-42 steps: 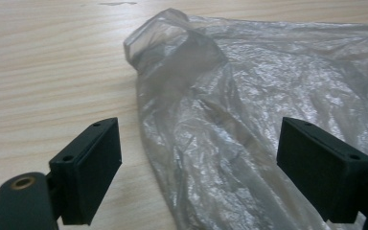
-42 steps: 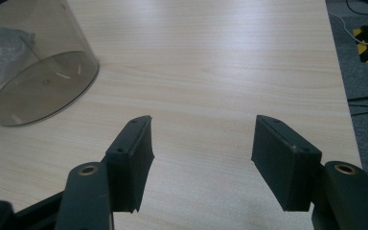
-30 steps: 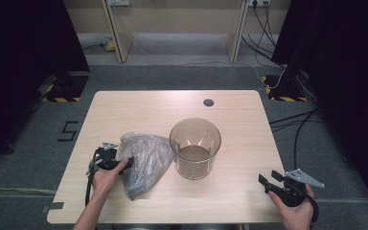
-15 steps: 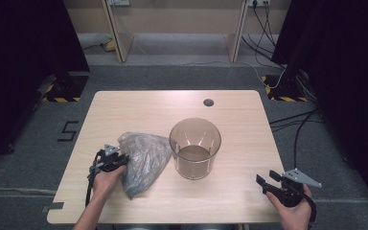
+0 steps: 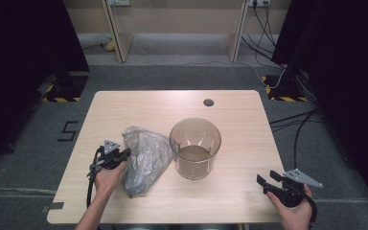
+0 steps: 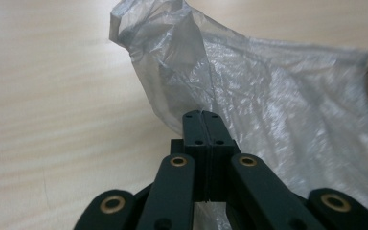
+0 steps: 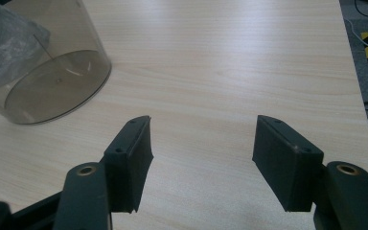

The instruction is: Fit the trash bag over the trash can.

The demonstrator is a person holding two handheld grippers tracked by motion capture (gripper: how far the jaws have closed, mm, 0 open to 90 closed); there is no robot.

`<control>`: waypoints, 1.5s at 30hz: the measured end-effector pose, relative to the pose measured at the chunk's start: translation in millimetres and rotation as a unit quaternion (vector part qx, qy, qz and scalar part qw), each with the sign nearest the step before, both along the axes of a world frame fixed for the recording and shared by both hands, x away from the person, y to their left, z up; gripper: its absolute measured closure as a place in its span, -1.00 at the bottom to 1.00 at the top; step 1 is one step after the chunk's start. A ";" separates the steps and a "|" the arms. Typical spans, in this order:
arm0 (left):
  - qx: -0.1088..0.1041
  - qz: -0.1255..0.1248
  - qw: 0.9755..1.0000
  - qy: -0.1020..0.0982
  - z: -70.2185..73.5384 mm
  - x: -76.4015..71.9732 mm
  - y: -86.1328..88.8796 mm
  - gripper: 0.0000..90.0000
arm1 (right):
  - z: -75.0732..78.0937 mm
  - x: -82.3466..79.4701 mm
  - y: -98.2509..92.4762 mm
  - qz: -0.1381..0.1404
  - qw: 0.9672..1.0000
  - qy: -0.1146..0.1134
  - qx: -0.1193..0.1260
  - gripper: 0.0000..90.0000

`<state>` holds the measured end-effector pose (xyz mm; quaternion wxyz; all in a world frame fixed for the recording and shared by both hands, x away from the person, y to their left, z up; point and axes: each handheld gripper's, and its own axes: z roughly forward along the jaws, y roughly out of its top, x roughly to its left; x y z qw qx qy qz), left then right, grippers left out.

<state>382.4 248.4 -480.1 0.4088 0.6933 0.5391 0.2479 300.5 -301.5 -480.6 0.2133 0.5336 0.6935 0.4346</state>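
A crumpled clear plastic bag (image 5: pixel 146 160) lies on the table, left of a clear smoky cylinder container (image 5: pixel 195 148) that stands upright. My left gripper (image 5: pixel 124 154) is at the bag's left edge. Its jaws have just been closing, and in the left gripper view they meet at the left gripper (image 6: pixel 203 115) tips with the thin film of the bag (image 6: pixel 278 96) pinched between them. My right gripper (image 5: pixel 263 184) rests near the table's front right corner. The right gripper (image 7: pixel 203 158) stands wide open with bare wood between the jaws, and the container (image 7: pixel 43 72) lies off to its upper left.
The light wooden table (image 5: pixel 249 124) has a dark cable hole (image 5: pixel 208 102) near its far edge. Grey carpet surrounds it, with shelving legs and cables beyond. Bare wood stretches behind and to the right of the container.
The left gripper's jaws went from open beside the bag to shut on its edge, and the hand rose slightly with the film. The right gripper stayed put.
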 end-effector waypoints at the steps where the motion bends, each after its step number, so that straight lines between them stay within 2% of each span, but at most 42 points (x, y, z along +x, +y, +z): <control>1: -0.008 0.002 1.000 -0.010 4.6 -1.0 -1.6 1.00 | 0.1 -0.1 -0.1 0.001 1.000 0.000 0.000 -0.15; 6: -0.033 0.003 0.998 -0.058 29.6 -6.4 -9.4 1.00 | 0.2 -0.4 -0.5 -0.001 1.000 0.000 0.001 -0.14; 7: -0.033 0.003 0.998 -0.058 29.6 -6.4 -9.4 1.00 | 0.1 -0.4 -0.5 -0.001 1.000 0.000 0.001 -0.14; 8: -0.050 0.005 0.996 -0.076 39.8 -7.7 -11.7 1.00 | 0.0 -0.2 -0.4 -0.001 1.000 0.000 0.001 -0.14; 13: -0.090 0.013 0.990 -0.106 63.0 -8.0 -16.9 1.00 | 0.2 -0.2 0.1 0.000 1.000 0.000 0.000 -0.14; 18: -0.108 0.011 0.985 -0.131 81.5 -6.3 -25.0 1.00 | 0.2 -0.4 0.1 0.000 1.000 0.000 -0.001 -0.14; 19: -0.116 0.011 0.984 -0.135 84.8 -5.9 -26.6 1.00 | 0.1 -0.4 0.1 0.000 1.000 0.000 -0.001 -0.14; 21: -0.121 0.009 0.982 -0.148 92.3 -5.7 -30.5 1.00 | 0.1 -0.5 0.4 0.000 1.000 0.000 0.000 -0.14; 24: -0.130 0.008 0.977 -0.170 105.1 -5.4 -35.7 1.00 | 0.1 -0.5 0.6 0.001 1.000 0.000 0.000 -0.14; 31: -0.145 0.000 0.963 -0.225 137.7 -3.7 -47.8 1.00 | -0.2 -0.1 0.5 0.001 1.000 -0.001 -0.001 -0.14; 36: -0.155 -0.009 0.955 -0.252 155.5 -3.7 -57.4 1.00 | -0.3 0.0 1.0 0.002 1.000 0.000 0.000 -0.14; 39: -0.162 -0.016 0.951 -0.262 162.1 -4.3 -64.6 1.00 | -1.0 0.4 1.4 0.002 1.000 -0.001 0.000 -0.14; 45: -0.176 -0.036 0.946 -0.271 168.8 -2.9 -84.0 1.00 | -0.8 0.3 1.8 0.002 1.000 -0.001 0.000 -0.14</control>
